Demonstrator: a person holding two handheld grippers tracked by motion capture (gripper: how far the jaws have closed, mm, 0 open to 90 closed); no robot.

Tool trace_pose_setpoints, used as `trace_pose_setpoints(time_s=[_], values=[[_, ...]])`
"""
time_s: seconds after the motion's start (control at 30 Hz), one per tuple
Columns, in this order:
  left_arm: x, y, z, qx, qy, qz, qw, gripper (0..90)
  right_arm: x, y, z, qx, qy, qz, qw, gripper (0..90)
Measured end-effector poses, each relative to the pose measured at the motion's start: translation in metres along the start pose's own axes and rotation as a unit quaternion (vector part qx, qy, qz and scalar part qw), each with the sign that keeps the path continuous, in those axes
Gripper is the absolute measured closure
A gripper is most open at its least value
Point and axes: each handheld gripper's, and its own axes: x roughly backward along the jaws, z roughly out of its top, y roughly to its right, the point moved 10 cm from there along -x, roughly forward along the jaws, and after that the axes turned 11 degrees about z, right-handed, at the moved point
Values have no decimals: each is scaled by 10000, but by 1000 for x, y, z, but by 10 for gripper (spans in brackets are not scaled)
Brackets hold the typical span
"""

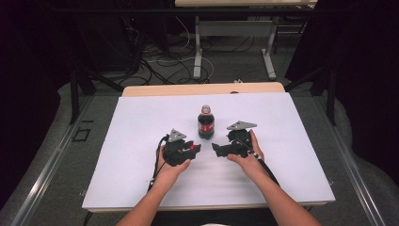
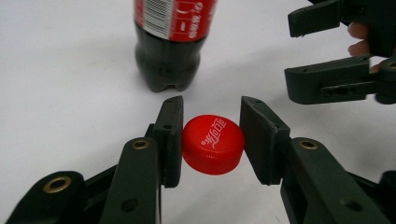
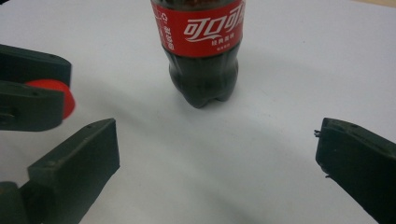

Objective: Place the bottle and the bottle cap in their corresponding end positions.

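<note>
Left gripper (image 1: 195,149): nearest the person, at about 7 o'clock from the bottle; jaws drawn in on a red cap (image 2: 213,144), one pad on each side of its rim.
Red cap: off the bottle, held just above the white table (image 1: 141,179); white script logo across its top, Coca-Cola style. Judged light, stiff and ribbed at the skirt, so a firm squeeze across the rim should hold it; too hard a pinch could pop it sideways.
Right gripper (image 1: 217,149): at about 5 o'clock from the bottle; jaws spread wide with nothing between them, pointing toward the bottle's base.
Bottle (image 1: 206,122): upright at 12 o'clock beyond both grippers, near them but untouched; neck open, dark cola inside. Judged fairly heavy for its size, smooth plastic that may slip and flex; the waist below the label looks the surest place to clamp, and it could spill if tipped.
Label (image 3: 201,29): red band, white Chinese characters of the Coca-Cola mark, small print below unreadable; barcode on the side facing the left gripper view.
</note>
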Motion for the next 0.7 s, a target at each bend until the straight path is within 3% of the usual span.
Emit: trace_pose_setpoints(time_s=[0.4, 0.57, 0.7], values=[[-25, 32, -21, -267, -292, -283, 9988, 615, 31, 2, -14, -136, 214, 48, 9997, 0], [-33, 37, -31, -312, -432, -317, 9981, 615, 38, 11, -17, -234, 262, -30, 9994, 3], [-35, 41, -36, -529, -444, -286, 9972, 615, 40, 15, -19, -311, 274, -50, 9991, 5]])
